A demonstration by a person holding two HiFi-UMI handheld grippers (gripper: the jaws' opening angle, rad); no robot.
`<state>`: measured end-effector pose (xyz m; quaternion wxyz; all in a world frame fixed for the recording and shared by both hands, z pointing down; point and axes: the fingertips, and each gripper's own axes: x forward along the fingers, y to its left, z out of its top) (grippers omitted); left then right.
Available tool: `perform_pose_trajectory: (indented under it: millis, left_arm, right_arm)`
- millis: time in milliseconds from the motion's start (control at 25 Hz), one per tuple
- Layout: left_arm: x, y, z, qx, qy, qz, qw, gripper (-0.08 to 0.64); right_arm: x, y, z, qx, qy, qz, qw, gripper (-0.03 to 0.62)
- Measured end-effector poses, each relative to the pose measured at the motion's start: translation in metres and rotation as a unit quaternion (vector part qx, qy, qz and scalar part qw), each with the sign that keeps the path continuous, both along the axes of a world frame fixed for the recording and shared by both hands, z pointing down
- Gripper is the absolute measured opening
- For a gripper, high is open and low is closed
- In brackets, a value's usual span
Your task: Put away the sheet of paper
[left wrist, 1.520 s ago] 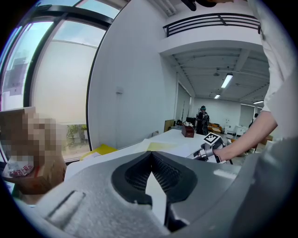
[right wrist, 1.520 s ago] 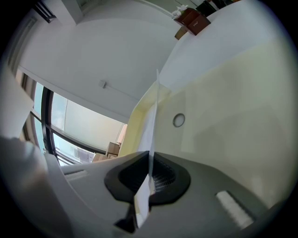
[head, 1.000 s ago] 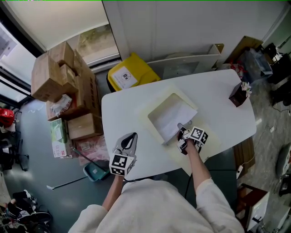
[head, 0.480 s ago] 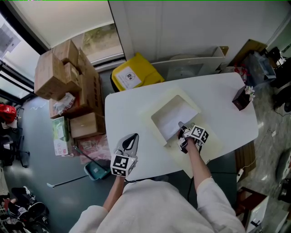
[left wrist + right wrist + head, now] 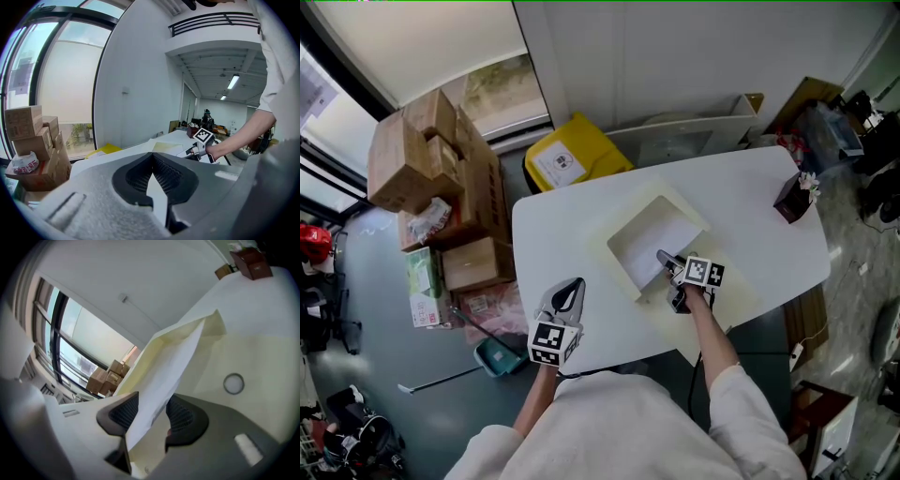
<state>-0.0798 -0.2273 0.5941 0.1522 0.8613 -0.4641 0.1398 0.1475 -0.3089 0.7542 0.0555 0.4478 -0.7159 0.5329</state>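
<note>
A white sheet of paper (image 5: 664,239) lies partly inside an open cream envelope (image 5: 623,246) at the middle of the white table (image 5: 750,183). My right gripper (image 5: 666,261) is at the sheet's near edge and its jaws are opening. In the right gripper view the sheet (image 5: 164,376) runs between the parted jaws of this gripper (image 5: 152,401), leaning on the left pad and clear of the right one. The envelope's flap with a round clasp (image 5: 233,383) lies flat beside it. My left gripper (image 5: 570,284) rests shut and holds nothing near the table's front left edge (image 5: 152,157).
A small brown box (image 5: 789,199) stands at the table's right end. A yellow bin (image 5: 572,155) sits behind the table by the wall. Stacked cardboard boxes (image 5: 422,159) and clutter fill the floor to the left.
The right gripper's jaws have parted from the sheet's edge, and the sheet has sunk a little further into the envelope. The left gripper has stayed put.
</note>
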Motion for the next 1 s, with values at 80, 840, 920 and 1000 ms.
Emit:
perform_pose_trajectory:
  millis: [80,840,920,1000]
  left_arm:
    - [0.002,0.001,0.001,-0.001,0.000,0.002,1.0000,0.002]
    - [0.014,-0.002,0.003,-0.003,0.009,0.020,0.9998,0.002]
    - [0.017,-0.002,0.002,-0.001,0.010,0.023,0.9997,0.002]
    - [0.018,-0.002,0.002,-0.001,0.012,0.026,0.9996,0.002]
  right_arm:
    - [-0.003,0.004,0.000,0.012,0.044,-0.043,0.998,0.175]
    - [-0.008,0.036,0.005,0.041,0.174,-0.243,0.953,0.355]
    - [-0.006,0.041,0.008,0.039,0.180,-0.249,0.951,0.359]
    - [0.000,0.041,0.008,0.043,0.188,-0.231,0.954,0.359]
